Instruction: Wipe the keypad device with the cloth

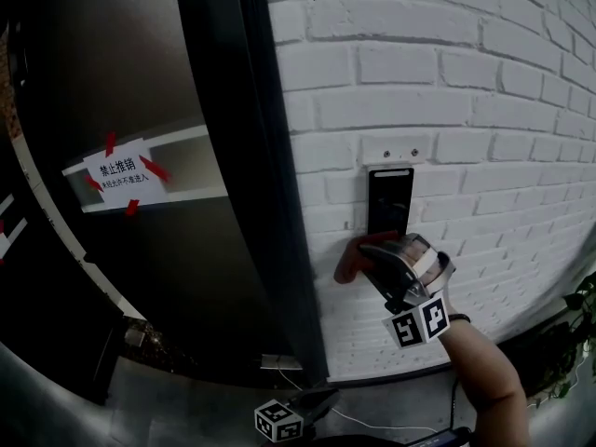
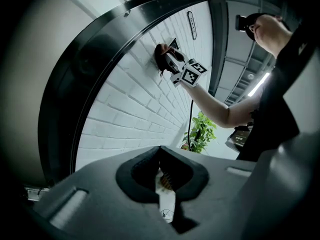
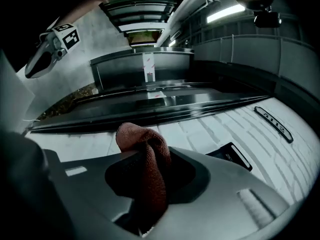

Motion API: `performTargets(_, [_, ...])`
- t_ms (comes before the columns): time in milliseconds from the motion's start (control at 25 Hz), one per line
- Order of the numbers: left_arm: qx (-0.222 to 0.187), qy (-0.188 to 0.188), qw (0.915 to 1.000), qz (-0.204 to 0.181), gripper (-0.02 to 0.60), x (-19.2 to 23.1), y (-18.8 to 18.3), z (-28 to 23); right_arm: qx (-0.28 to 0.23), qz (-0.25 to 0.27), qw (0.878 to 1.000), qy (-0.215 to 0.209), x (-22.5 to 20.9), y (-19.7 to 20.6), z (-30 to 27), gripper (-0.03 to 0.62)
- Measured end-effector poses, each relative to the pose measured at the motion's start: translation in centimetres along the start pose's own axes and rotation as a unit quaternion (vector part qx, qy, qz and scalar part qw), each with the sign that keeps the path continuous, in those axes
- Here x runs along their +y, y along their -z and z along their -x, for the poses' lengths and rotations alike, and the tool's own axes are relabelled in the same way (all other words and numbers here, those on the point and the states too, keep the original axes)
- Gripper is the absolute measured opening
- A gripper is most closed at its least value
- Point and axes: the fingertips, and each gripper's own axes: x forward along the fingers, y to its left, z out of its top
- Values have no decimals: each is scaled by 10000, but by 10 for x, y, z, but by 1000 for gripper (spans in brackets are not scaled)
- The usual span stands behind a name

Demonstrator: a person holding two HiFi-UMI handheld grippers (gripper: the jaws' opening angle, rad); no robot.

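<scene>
The keypad device (image 1: 389, 198) is a tall black panel on the white brick wall (image 1: 466, 82). My right gripper (image 1: 374, 255) is shut on a reddish-brown cloth (image 1: 352, 257), and the wad presses against the bricks at the panel's lower left corner. In the right gripper view the cloth (image 3: 145, 156) bulges out between the jaws of the right gripper (image 3: 150, 179), with the keypad device (image 3: 231, 156) just to the right. My left gripper (image 1: 307, 404) hangs low near the floor, away from the wall. Its jaws (image 2: 161, 171) are shut, with nothing between them.
A dark curved metal door frame (image 1: 247, 156) runs down the wall's left edge. A paper notice (image 1: 121, 177) is taped with red strips on the glass beside it. A small plate (image 1: 396, 149) sits above the keypad. A potted plant (image 2: 200, 131) stands by the wall's base.
</scene>
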Motion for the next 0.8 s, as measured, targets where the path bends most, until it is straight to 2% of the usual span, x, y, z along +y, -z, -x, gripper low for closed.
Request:
performTargets(80, [-11,-35,10000,6,4,-3,1,-1,67,-108,9999,7,3,6,8,86])
performTargets(240, [32,-80,10000,37,4,-11,9,-7,337,-892,9947,387,-5,26,49,86])
performTargets(320, [42,-99,9999,28,4,-15,11,-13,346,-1486,9880,238,5,38,71,87])
performTargets(400, [14,-156,9999,40,3,-20,13,-17,141,-2322,9721,-284,32,45,92,87])
performTargets(480, [-25,-238,9997,63,4,-23,16,-19,-220,-3207,9421,-954,69,46,115,89])
performTargets(520, [-40,-282,9996,72,5,-25,18,-19,-419,-3696,9206,-1189,88,46,127,89])
performTargets(600, [-67,-369,9993,83,4,-28,21,-18,-617,-4701,8683,-1456,128,49,150,89])
performTargets(680, [-91,-441,9990,85,5,-29,24,-15,-546,-5472,8189,-1645,167,51,172,89])
performTargets(720, [-93,-470,9988,87,4,-30,26,-13,-486,-5747,7982,-1737,186,51,184,89])
performTargets(800, [-75,-503,9987,94,4,-33,31,-8,-228,-6093,7684,-1944,228,50,210,89])
